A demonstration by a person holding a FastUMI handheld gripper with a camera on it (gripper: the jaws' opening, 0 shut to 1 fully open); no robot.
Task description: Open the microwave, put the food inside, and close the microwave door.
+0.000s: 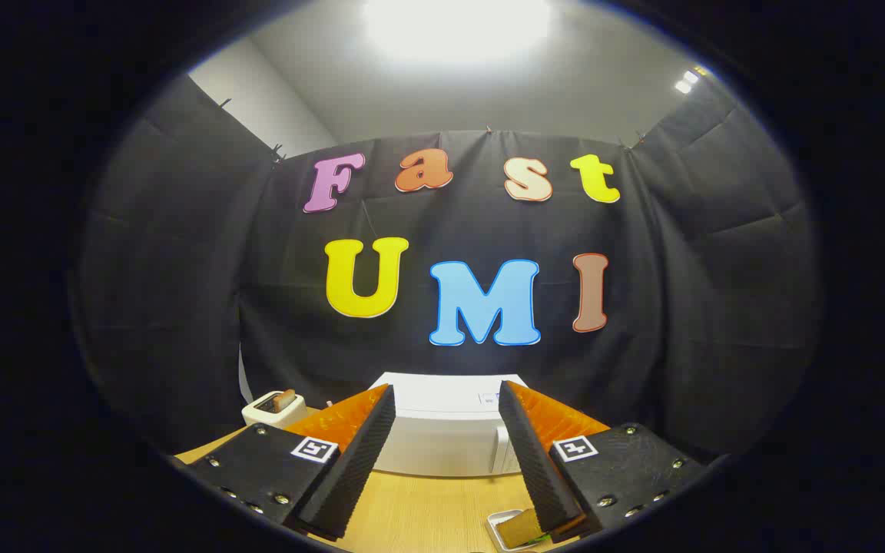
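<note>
I see the white box-shaped microwave (446,430) standing on the light wooden bench (427,511), beyond my tongs (446,399), whose fingers are spread apart on either side of it. A small white toaster (273,409) sits left of it. A shallow white food tray (515,528) lies by the right finger.

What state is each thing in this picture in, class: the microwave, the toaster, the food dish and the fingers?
Microwave: door closed, beyond the fingers.
Toaster: a slice stands in its slot.
Food dish: on the table, holding food, beside one finger.
Gripper: fingers open, holding nothing.
</note>
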